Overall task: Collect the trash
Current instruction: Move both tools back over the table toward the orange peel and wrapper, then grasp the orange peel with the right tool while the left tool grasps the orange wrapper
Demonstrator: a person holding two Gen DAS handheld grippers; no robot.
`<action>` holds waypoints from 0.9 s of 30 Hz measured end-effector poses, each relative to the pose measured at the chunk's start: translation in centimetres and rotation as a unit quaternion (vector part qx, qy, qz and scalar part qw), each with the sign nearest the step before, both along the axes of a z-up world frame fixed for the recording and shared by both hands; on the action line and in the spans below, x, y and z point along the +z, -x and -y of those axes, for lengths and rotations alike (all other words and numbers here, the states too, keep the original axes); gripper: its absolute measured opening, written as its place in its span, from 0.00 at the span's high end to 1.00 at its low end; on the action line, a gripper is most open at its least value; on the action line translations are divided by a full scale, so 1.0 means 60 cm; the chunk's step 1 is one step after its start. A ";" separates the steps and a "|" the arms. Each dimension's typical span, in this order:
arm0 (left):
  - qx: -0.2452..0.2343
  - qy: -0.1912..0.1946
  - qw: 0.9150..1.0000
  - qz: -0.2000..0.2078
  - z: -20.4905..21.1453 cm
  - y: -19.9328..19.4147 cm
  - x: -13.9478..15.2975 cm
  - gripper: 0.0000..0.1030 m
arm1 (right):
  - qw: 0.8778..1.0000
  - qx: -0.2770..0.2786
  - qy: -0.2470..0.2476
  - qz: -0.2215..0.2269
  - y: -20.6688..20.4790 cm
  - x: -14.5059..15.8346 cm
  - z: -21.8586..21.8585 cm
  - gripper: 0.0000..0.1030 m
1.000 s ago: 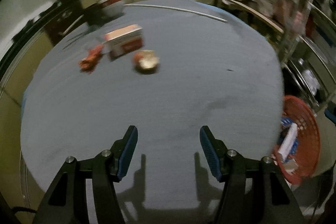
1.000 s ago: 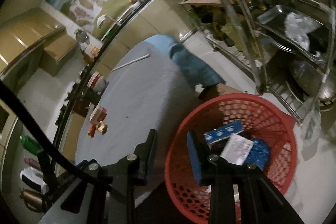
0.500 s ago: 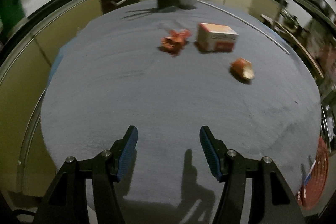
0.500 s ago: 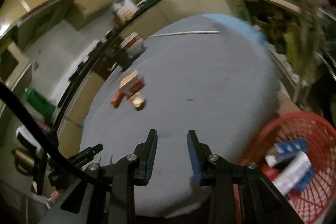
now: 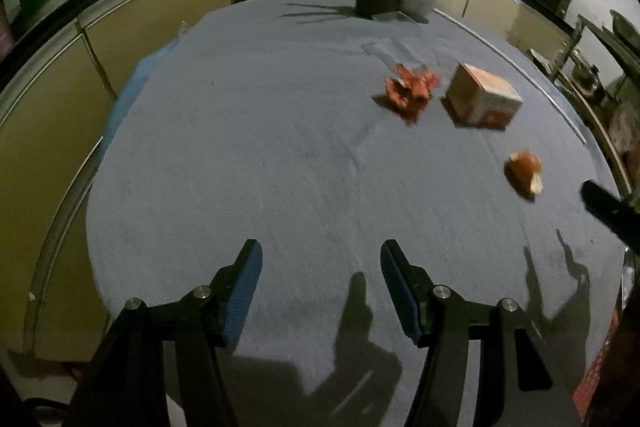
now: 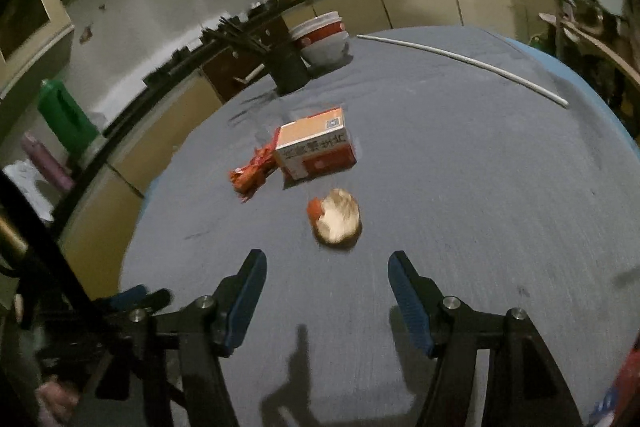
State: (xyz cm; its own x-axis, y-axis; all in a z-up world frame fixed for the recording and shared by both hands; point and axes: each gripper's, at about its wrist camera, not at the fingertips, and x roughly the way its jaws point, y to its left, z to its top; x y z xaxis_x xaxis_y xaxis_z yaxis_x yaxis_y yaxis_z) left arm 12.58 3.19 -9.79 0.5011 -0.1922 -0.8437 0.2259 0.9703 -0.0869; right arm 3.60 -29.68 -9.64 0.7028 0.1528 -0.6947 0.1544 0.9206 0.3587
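Observation:
Three pieces of trash lie on the grey tablecloth (image 6: pixel 460 187): a small orange-and-white carton (image 6: pixel 316 145), a crumpled red wrapper (image 6: pixel 252 173) left of it, and a round orange-and-cream scrap (image 6: pixel 336 215) in front. My right gripper (image 6: pixel 326 291) is open and empty, a short way before the scrap. My left gripper (image 5: pixel 320 283) is open and empty over bare cloth; the carton (image 5: pixel 482 97), wrapper (image 5: pixel 410 91) and scrap (image 5: pixel 524 173) lie far to its right.
A black utensil holder (image 6: pixel 290 71) and a red-and-white bowl (image 6: pixel 324 43) stand at the table's far edge. A thin white rod (image 6: pixel 464 63) lies at the back right. Kitchen cabinets (image 5: pixel 48 87) surround the table. The right gripper's finger (image 5: pixel 608 211) shows at the left view's right edge.
My right gripper swung from over the red basket to the table, opened wider and now faces the trash. My left gripper turned left, so the trash shifted right in its view.

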 end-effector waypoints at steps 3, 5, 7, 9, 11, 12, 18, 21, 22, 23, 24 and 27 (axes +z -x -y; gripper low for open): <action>-0.004 0.000 1.000 0.006 0.006 -0.036 0.013 0.36 | 1.000 0.004 -0.003 -0.014 -0.046 -0.019 0.000 0.34; -0.013 0.004 1.000 0.015 0.017 -0.063 0.024 0.34 | 1.000 0.004 -0.004 -0.023 -0.068 -0.031 0.000 0.34; -0.020 0.005 0.999 0.024 0.028 -0.086 0.033 0.34 | 1.000 0.004 -0.007 -0.026 -0.082 -0.040 -0.002 0.35; -0.030 0.009 0.999 0.026 0.047 -0.118 0.037 0.33 | 0.999 0.007 -0.005 -0.033 -0.095 -0.048 -0.006 0.36; -0.040 0.012 0.999 0.021 0.065 -0.139 0.037 0.33 | 0.999 0.010 0.006 -0.042 -0.106 -0.057 -0.013 0.44; -0.046 0.012 0.999 0.017 0.075 -0.151 0.034 0.33 | 0.999 0.014 0.008 -0.044 -0.109 -0.059 -0.016 0.52; -0.076 0.019 0.997 -0.006 0.128 -0.204 0.019 0.33 | 0.998 0.039 0.042 -0.035 -0.112 -0.056 -0.035 0.71; -0.101 0.017 0.995 -0.009 0.153 -0.217 0.013 0.33 | 0.998 0.038 0.048 -0.026 -0.099 -0.048 -0.031 0.76; -0.111 0.014 0.994 -0.009 0.161 -0.221 0.010 0.33 | 0.998 0.038 0.041 -0.025 -0.091 -0.046 -0.026 0.76; -0.119 0.013 0.993 -0.009 0.168 -0.223 0.007 0.33 | 0.998 0.036 0.039 -0.022 -0.085 -0.045 -0.024 0.76; -0.126 0.012 0.992 -0.012 0.173 -0.225 0.003 0.33 | 0.999 0.034 0.038 -0.019 -0.076 -0.043 -0.020 0.76; -0.130 -0.001 0.991 -0.018 0.182 -0.238 -0.012 0.33 | 0.999 0.029 0.028 -0.018 -0.055 -0.043 -0.009 0.76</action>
